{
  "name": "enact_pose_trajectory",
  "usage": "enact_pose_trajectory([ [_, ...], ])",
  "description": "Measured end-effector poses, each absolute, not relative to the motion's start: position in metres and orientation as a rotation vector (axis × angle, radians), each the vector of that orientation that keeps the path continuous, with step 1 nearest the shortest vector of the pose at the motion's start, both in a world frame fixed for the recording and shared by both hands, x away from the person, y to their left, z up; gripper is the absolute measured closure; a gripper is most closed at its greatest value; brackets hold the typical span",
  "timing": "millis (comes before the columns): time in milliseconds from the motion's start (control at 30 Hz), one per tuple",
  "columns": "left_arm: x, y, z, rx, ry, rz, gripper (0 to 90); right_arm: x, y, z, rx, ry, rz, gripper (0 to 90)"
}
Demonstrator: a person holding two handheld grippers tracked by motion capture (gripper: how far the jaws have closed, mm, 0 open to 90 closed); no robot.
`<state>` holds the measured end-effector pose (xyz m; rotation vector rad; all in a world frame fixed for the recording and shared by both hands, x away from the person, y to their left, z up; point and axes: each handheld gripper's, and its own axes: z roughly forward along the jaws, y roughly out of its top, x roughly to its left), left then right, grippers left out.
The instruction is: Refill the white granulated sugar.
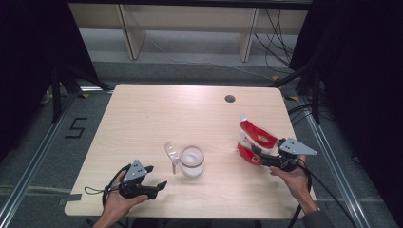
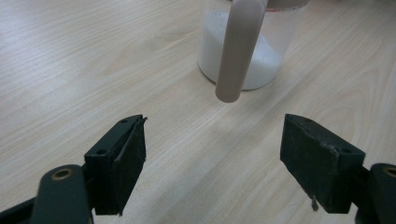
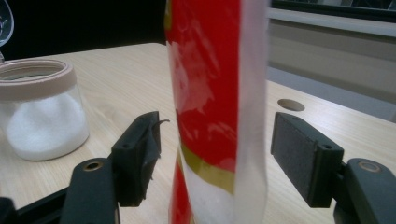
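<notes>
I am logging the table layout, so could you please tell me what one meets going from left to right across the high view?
Left gripper → flipped-open lid → jar of white powder → red and white bag → right gripper, its jaws open around the bag.

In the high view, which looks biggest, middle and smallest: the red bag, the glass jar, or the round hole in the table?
1. red bag
2. glass jar, somewhat smaller
3. round hole, clearly smallest, though it lies farther from the camera.

Glossy red plastic pouch (image 3: 210, 93), clear glass jar (image 1: 192, 162), matt pale wood-grain table (image 1: 142, 118)
</notes>
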<state>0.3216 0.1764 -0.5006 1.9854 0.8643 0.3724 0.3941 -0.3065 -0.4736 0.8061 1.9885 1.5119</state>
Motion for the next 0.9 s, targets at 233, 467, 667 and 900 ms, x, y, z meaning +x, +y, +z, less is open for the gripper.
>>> enact_pose_trajectory([
  [233,0.321,0.176,-0.501,1.979,0.874,0.368,22.2,0.389,-0.308,-0.469,0.809,1.956,1.480,27.2],
  [467,0.321,0.177,-0.500,1.986,0.862,0.379,22.1,0.386,-0.310,-0.463,0.829,1.956,1.435,19.6],
  [667,0.321,0.176,-0.500,1.978,0.866,0.378,22.1,0.376,-0.311,-0.456,0.887,1.963,1.395,17.7],
  [900,0.321,0.176,-0.500,1.979,0.864,0.375,22.1,0.366,-0.310,-0.452,0.936,1.954,1.370,16.3],
])
